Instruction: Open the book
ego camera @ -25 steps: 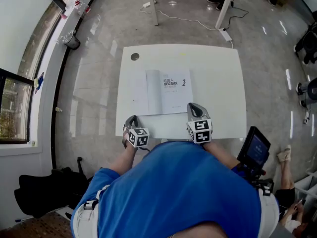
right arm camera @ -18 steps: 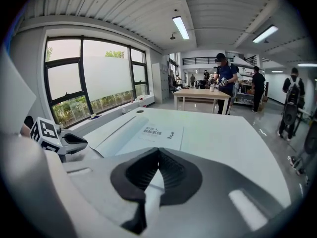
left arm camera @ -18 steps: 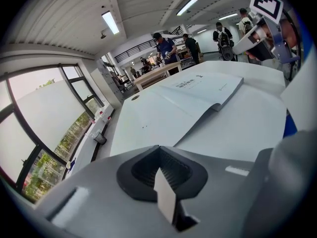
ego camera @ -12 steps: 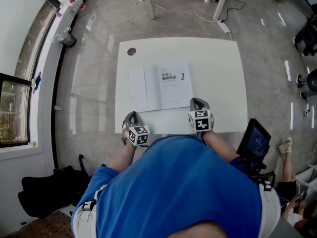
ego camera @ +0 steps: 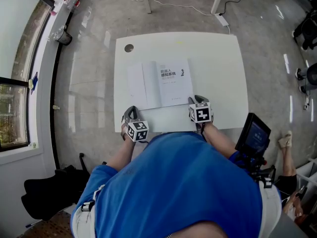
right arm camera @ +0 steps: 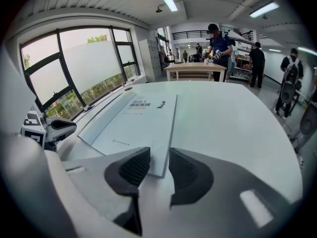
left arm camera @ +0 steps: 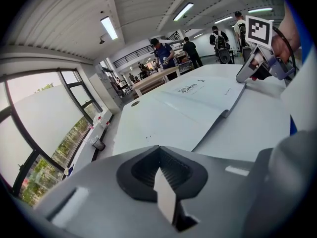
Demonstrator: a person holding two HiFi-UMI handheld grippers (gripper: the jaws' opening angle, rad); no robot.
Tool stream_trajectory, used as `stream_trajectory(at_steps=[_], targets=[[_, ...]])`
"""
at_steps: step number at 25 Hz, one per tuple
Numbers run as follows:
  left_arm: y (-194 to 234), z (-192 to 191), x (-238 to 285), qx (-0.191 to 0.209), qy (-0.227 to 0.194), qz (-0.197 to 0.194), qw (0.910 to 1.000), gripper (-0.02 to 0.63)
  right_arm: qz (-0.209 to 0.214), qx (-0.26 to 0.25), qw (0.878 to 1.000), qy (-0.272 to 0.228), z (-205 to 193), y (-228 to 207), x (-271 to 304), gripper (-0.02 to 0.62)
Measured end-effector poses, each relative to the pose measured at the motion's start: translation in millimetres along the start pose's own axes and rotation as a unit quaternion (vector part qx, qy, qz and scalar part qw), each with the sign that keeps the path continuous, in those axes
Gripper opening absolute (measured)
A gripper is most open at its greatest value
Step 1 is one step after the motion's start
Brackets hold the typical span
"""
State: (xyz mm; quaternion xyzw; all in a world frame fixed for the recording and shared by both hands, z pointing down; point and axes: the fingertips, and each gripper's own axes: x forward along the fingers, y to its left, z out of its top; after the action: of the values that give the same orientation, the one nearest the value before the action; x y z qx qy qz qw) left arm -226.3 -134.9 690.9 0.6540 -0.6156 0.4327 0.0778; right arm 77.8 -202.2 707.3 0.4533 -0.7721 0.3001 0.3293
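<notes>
Now right tool [ego camera: 197, 100], jaws just opened astride book [ego camera: 171, 83] corner, left tool [ego camera: 130, 111] still clenched.

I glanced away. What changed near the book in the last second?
The right gripper sank to the book's near right corner, and its jaws have just been opening, with that corner between them, not gripped. The left gripper stayed shut; the book lies unmoved.

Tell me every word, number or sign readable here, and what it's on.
Book cover: Chinese title, too blurred to read.
Its lower edge: small print, too small to read.
Left claw, right claw: black-and-white square markers, no words.
Screen: too small to read.
</notes>
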Motion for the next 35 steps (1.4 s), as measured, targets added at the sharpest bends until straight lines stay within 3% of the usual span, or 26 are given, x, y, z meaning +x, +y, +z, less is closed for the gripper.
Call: stream_trajectory(at_steps=[14,21,26,35], targets=[[-1,11,18,0.020,-0.003,-0.025,0.9995,0.008,-0.010,0.004,1.000,-0.028,17,6,-16,0.101],[-12,10,27,0.027,-0.001,-0.032,0.9991,0.008,0.002,0.018,0.999,-0.033,10,7,-21,0.031],[-13,12,29,0.028,-0.001,-0.033,0.9990,0.008,0.015,0.025,1.000,-0.006,-3,10,-14,0.028],[-13,14,28,0.028,-0.006,-0.030,0.9992,0.008,0.005,0.017,1.000,-0.018,0,9,-16,0.005]])
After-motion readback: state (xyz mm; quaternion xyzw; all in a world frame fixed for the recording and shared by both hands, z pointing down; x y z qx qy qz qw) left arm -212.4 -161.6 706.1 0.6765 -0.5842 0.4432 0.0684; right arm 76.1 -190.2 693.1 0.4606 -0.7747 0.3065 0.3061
